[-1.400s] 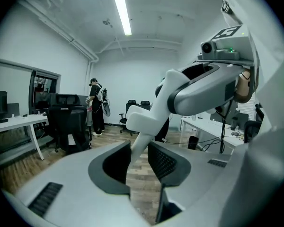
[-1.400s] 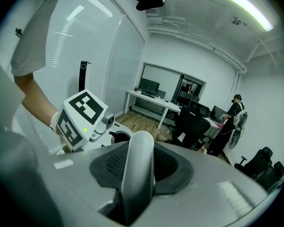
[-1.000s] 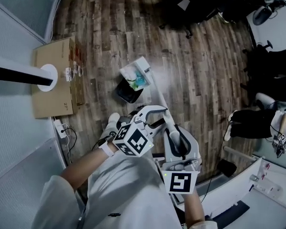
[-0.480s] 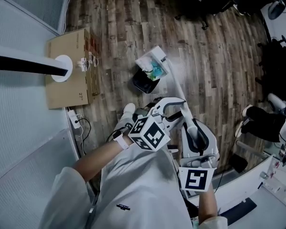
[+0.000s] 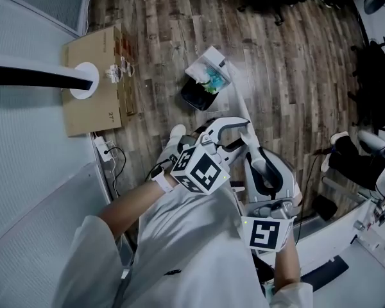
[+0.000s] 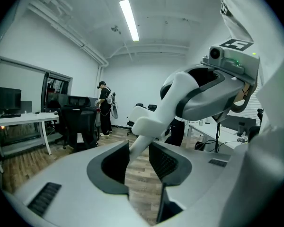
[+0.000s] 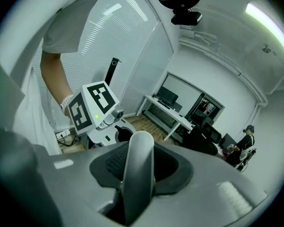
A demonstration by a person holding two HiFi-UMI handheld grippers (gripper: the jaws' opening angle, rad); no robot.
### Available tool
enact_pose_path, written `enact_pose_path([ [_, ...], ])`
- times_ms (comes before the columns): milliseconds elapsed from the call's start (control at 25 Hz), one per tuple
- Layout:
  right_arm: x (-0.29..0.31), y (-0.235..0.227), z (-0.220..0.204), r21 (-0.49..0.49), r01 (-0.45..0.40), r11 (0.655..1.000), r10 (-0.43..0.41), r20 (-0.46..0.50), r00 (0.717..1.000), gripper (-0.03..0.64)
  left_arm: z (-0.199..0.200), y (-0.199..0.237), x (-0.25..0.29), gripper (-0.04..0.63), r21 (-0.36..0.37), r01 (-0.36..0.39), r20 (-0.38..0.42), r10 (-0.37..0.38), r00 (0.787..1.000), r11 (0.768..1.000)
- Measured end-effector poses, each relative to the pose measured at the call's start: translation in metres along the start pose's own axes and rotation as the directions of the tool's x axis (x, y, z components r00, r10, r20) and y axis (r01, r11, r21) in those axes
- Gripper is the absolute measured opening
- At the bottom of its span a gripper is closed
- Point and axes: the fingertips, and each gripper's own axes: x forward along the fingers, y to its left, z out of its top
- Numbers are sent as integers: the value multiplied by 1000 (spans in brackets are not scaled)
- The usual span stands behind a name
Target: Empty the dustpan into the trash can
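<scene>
The right tool (image 7: pixel 141 165) is clamped on the dustpan's long pale handle (image 7: pixel 141 143), which stands up between its pads. The left tool (image 6: pixel 141 157) has its jaws wide and opening; the same handle runs between them without being pressed. The dustpan (image 5: pixel 208 69) hangs at the far end of the handle, well ahead of both tools' tips and over the far rim of the black trash can (image 5: pixel 194 97). Teal and green litter (image 5: pixel 212 82) shows at its mouth, though whether that litter has left the pan cannot be told. The step in hand looks like the tip-out, and the weight probably rests on the right tool alone. The grip should be firm, because the long handle gives the pan leverage to twist. Get the left tool's pads clear of the handle first. Then roll the right wrist until the pan's mouth faces down inside the rim, not beside it. A gentle shake should free anything stuck, and the pan should not nudge the can, which seems light enough to tip on the wooden floor (image 5: pixel 276 76). Counted: two tools, one dustpan, one trash can, one cardboard box (image 5: pixel 93 108) off to the left tool's side, and one other person far across the room.
</scene>
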Motion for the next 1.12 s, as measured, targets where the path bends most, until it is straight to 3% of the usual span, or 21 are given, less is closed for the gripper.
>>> enact_pose_path([
  [240,-1,10,2,-51,-17,999,17,2,1000,123,-5,-2,-8,137,-35,-4,-10,4,1000,999],
  [680,-3,22,7,-74,-40,996,41,18,999,123,-9,-4,-21,137,-45,-25,-37,24,999,999],
  [1120,-9,29,8,-170,-39,985,44,28,999,123,-9,-9,-25,138,-48,-49,-33,48,998,998],
])
